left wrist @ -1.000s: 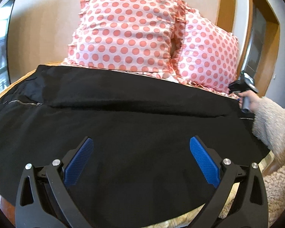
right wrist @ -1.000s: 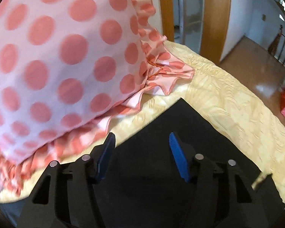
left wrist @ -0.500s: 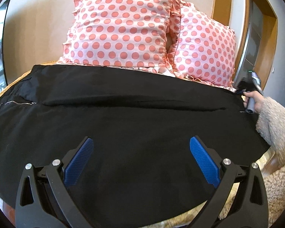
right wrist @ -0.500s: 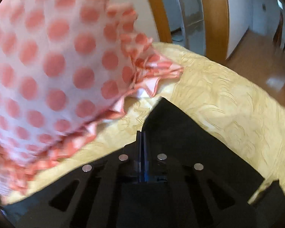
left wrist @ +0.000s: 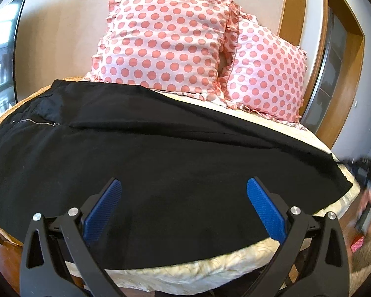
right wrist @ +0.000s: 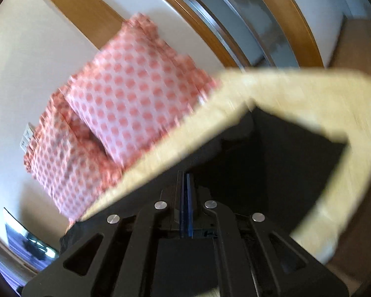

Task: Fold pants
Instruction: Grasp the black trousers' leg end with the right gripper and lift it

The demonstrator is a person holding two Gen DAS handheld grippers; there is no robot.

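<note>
Black pants (left wrist: 160, 153) lie spread across the bed, zipper at the left. My left gripper (left wrist: 184, 208) is open and empty, above the near edge of the pants. My right gripper (right wrist: 185, 180) is shut, its blue pads pressed together; the frame is blurred and I cannot tell whether cloth is between them. The pants (right wrist: 284, 153) lie dark just beyond its tips. In the left wrist view the right gripper (left wrist: 366, 173) shows blurred at the right end of the pants, by the leg hem.
Two pink polka-dot pillows (left wrist: 170, 42) lean against the wall at the head of the bed (left wrist: 185, 274); they also show in the right wrist view (right wrist: 136, 99). A wooden door frame (left wrist: 343, 74) stands at the right. A dark window (left wrist: 2, 49) is at the left.
My right gripper closed at the pants' far right corner, then swung down and toward me along the right end, its view tilting. My left gripper stayed open and pulled back a little.
</note>
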